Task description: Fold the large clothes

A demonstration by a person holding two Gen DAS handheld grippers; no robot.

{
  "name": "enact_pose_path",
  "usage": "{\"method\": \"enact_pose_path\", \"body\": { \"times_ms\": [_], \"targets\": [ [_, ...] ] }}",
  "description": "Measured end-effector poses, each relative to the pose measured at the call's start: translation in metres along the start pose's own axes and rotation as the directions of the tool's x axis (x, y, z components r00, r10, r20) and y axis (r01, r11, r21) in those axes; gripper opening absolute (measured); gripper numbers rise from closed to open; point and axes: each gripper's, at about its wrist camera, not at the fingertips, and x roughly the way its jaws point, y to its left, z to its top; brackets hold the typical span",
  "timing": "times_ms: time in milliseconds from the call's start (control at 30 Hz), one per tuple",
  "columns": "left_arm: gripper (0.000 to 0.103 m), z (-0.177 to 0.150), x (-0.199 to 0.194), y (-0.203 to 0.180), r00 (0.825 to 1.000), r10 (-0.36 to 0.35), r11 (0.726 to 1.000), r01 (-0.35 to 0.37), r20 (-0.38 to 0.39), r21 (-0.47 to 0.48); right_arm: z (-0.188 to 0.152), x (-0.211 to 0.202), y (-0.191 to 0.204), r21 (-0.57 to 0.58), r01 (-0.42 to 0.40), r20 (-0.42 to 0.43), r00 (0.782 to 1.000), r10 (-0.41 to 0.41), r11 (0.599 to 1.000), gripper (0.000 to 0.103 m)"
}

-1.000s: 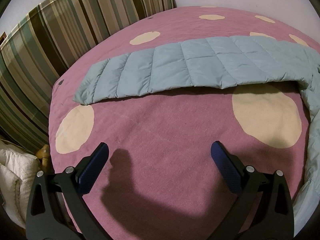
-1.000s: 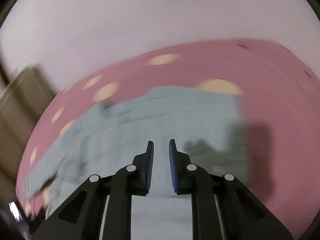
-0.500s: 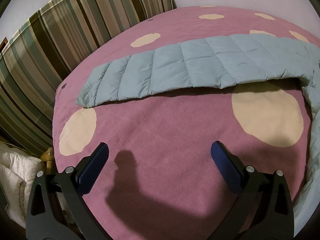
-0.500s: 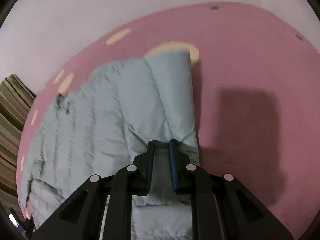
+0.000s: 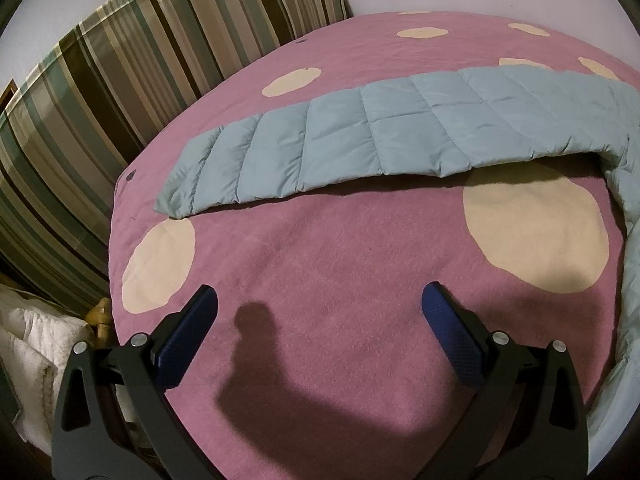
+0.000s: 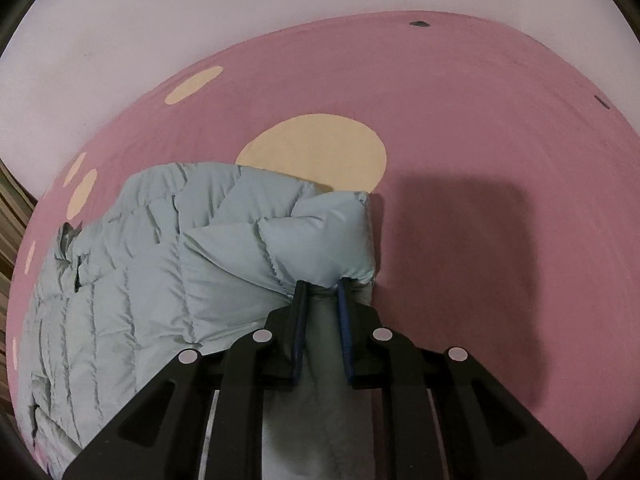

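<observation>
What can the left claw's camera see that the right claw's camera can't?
Only the left view shows the striped curtain, the white bedding and the open, empty left claw. Only the right view shows the right claw pinching the jacket's puffy folded edge. Both show the blue quilted jacket lying on the pink spotted blanket.

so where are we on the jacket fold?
Early. Done: one sleeve lies stretched flat across the pink blanket. In hand: the right hand-held gripper is shut on the light blue puffer jacket, a puffy bunch of it at the fingertips. The left hand-held gripper is open and empty over bare blanket. Left: sleeves in, body folded.
</observation>
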Motion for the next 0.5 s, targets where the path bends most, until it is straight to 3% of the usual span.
{"method": "enact_pose_path", "body": {
  "times_ms": [100,167,267,500],
  "targets": [
    [0.101,0.0,0.0,0.001,1.0,-0.005,1.0,0.005,-0.001,-0.004,-0.004,-0.021,-0.011,0.028,-0.036,0.017,0.999,0.036,0.999,0.016],
    [0.101,0.0,-0.001,0.001,1.0,-0.012,1.0,0.011,-0.002,-0.009,-0.011,-0.046,-0.025,0.058,-0.033,0.061,0.998,0.03,0.998,0.024],
    [0.101,0.001,-0.001,0.001,1.0,-0.011,1.0,0.011,-0.002,-0.009,-0.032,-0.074,-0.045,0.094,0.024,0.096,0.995,-0.033,0.995,0.045],
    [0.101,0.002,-0.001,0.003,1.0,-0.018,1.0,0.018,-0.004,-0.014,-0.097,-0.105,-0.095,0.132,0.234,0.093,0.964,-0.247,0.963,0.061]
  ]
}}
